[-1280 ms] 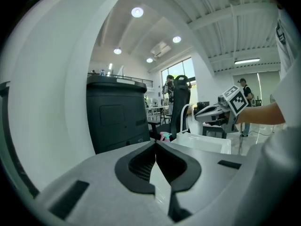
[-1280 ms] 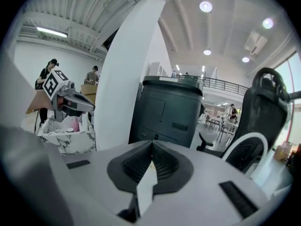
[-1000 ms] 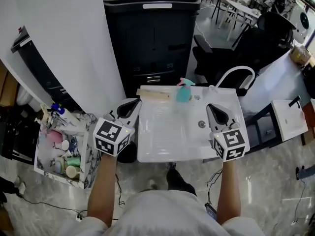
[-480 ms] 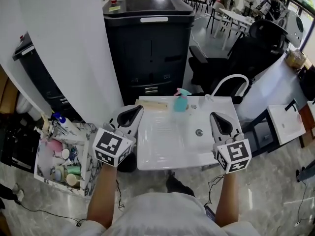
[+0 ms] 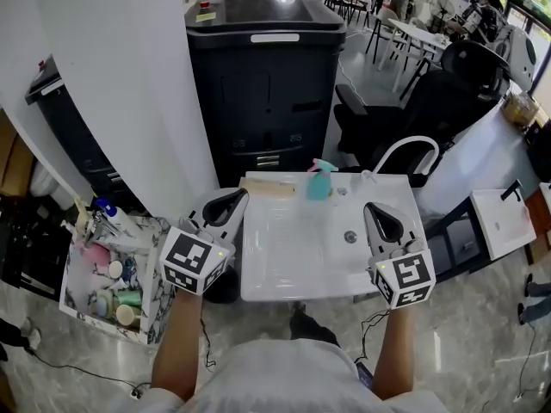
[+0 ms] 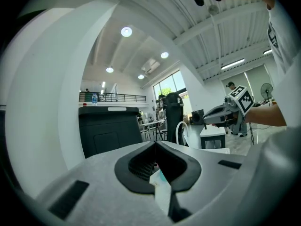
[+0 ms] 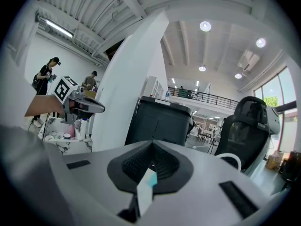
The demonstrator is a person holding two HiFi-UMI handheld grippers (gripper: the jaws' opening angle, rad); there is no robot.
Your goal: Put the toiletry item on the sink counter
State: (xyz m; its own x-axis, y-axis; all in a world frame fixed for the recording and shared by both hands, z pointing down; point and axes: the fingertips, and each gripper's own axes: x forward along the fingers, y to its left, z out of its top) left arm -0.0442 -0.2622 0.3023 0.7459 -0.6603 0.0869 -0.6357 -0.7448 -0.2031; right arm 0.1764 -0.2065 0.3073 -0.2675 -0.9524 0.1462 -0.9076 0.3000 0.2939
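Note:
A teal spray bottle [image 5: 319, 181] with a pink trigger stands upright at the back edge of the white sink counter [image 5: 284, 274]. My left gripper [image 5: 228, 203] hovers at the counter's left edge, shut and holding nothing. At the counter's right edge, near the drain [image 5: 350, 237], my right gripper [image 5: 385, 218] is also shut and empty. In the left gripper view the jaws meet at their tips [image 6: 155, 145]. The right gripper view shows the same [image 7: 151, 145]. Both grippers point toward the back of the sink, well short of the bottle.
A marble-patterned basket [image 5: 151, 304] with several toiletry bottles sits on the floor to the left. A white arched faucet [image 5: 405, 147] rises at the sink's back right. A wooden item [image 5: 267, 188] lies left of the bottle. A black cabinet [image 5: 267, 84] stands behind.
Both grippers stay beside the sink at about the same places. The view has shifted slightly. The bottle has not moved.

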